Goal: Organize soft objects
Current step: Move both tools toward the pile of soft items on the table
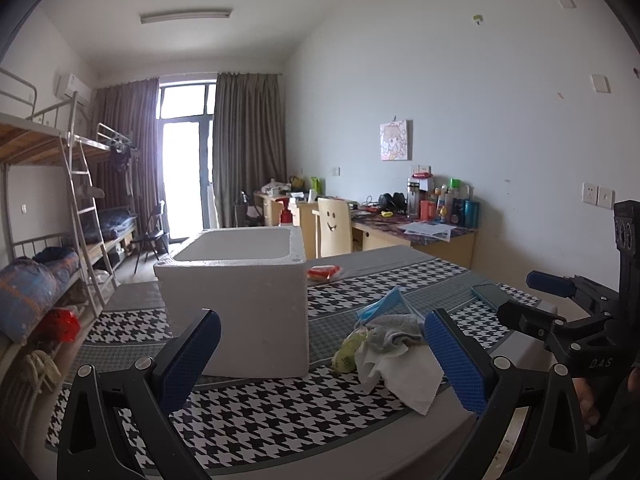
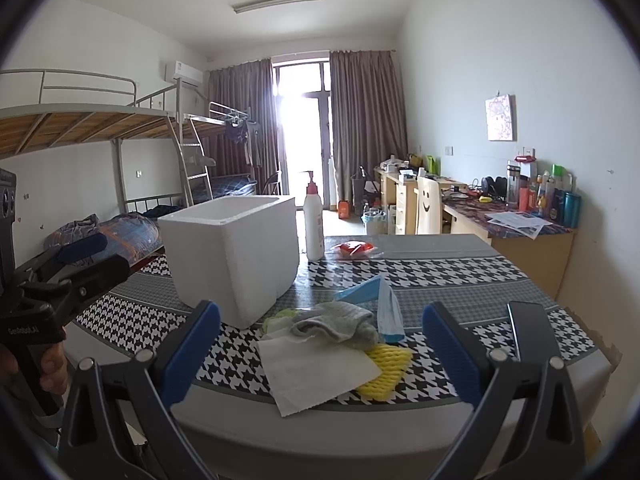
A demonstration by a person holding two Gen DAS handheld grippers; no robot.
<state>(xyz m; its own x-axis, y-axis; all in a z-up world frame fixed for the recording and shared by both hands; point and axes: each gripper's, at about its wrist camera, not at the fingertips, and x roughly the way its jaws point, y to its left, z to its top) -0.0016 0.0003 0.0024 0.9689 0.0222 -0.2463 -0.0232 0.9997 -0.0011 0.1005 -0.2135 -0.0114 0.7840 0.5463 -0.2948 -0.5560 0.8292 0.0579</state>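
Both the left gripper [image 1: 322,354] and right gripper [image 2: 320,346] are spread wide and empty, so grabbing the sock [image 2: 336,320] could easily drag the tissue [image 2: 316,372] off the table [image 2: 400,440] edge.

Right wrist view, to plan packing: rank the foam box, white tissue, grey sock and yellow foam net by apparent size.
1. foam box
2. white tissue
3. grey sock
4. yellow foam net, partly covered, so unsure.

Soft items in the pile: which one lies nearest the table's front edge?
The white tissue. It lies flat in front, overhanging the grey border, while the grey sock, yellow foam net and blue mask sit behind.
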